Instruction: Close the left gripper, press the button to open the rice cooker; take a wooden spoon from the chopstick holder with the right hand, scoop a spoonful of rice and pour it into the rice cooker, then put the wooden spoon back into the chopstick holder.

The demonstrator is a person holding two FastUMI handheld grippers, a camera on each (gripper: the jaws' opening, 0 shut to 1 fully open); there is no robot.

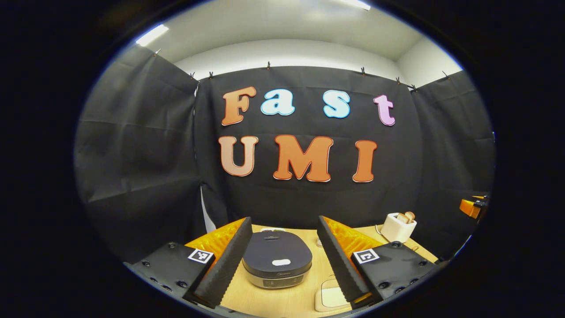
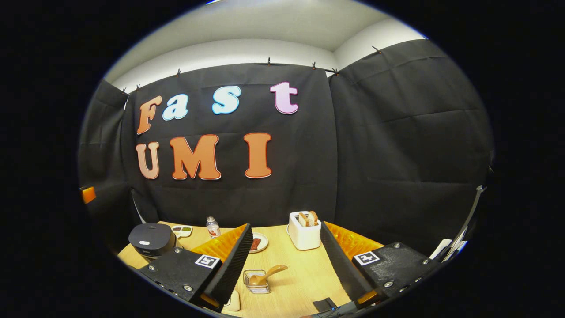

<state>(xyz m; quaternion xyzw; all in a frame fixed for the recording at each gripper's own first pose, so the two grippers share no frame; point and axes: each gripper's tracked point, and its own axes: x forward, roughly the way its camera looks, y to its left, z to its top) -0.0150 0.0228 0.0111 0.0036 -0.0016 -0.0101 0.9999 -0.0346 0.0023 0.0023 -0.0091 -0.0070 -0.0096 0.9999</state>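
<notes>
each tool point(image 1: 280, 258) point(image 2: 284, 263) has two long ribbed fingers point(image 1: 227, 260) point(image 2: 231, 260) backed by orange ridged plastic, on black screw-studded blocks carrying small square black-and-white marker tags point(image 1: 201, 255) point(image 2: 367, 258).

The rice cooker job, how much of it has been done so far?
Nothing looks done yet. The rice cooker sits with its lid down, and the left gripper, fingers open, is lined up on it. The wooden spoon lies in its holder, ahead of the open right gripper. Pressing the button, scooping, pouring and returning the spoon all remain.

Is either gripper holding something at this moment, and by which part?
Nothing is held. The left gripper is open above the closed dark rice cooker; the right gripper is open, away from the wooden spoon.
</notes>
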